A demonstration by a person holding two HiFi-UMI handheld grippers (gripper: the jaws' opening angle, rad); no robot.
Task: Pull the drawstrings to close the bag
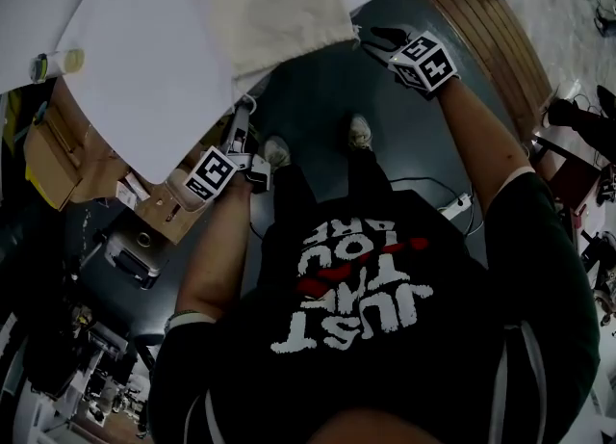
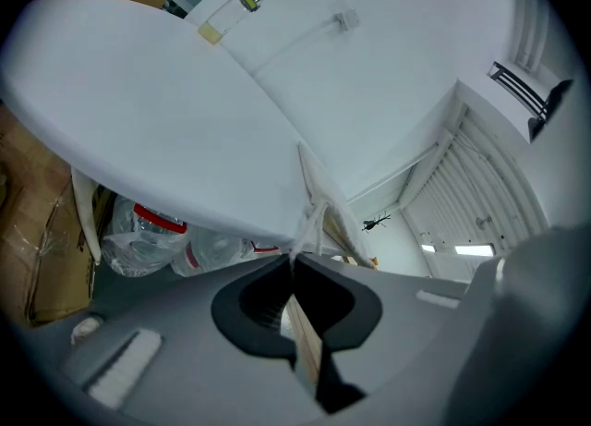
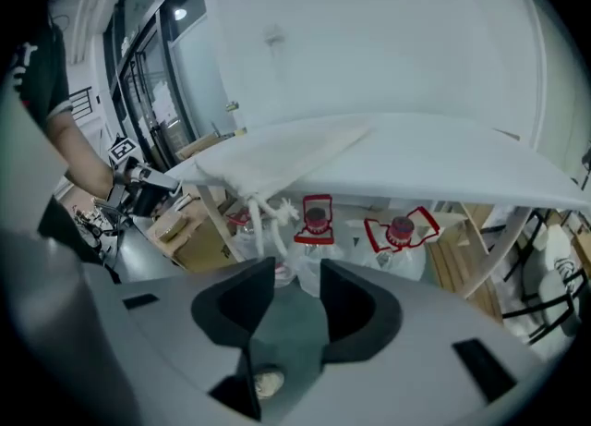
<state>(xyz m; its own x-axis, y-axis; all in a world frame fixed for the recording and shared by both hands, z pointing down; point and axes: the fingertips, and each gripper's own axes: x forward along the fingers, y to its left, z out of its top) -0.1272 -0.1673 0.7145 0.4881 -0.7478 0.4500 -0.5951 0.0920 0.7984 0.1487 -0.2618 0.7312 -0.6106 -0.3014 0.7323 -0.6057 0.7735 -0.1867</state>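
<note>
A cream cloth bag (image 1: 274, 9) lies on the white table (image 1: 144, 66), its mouth at the near edge. My left gripper (image 1: 243, 119) sits just below the bag's left corner. In the left gripper view its jaws (image 2: 292, 262) are shut on a white drawstring (image 2: 309, 221) that runs up to the bag's edge (image 2: 312, 179). My right gripper (image 1: 380, 39) is by the bag's right corner. In the right gripper view it (image 3: 297, 272) stands open and empty, just short of a knotted drawstring (image 3: 268, 216) that hangs from the bag (image 3: 277, 161).
A small vial (image 1: 53, 64) lies on the table's left part. Under the table are water bottles with red caps (image 3: 316, 221) and cardboard boxes (image 1: 58, 158). Wooden slats (image 1: 491, 38) lie to the right, and the person's feet (image 1: 359, 131) are below the table edge.
</note>
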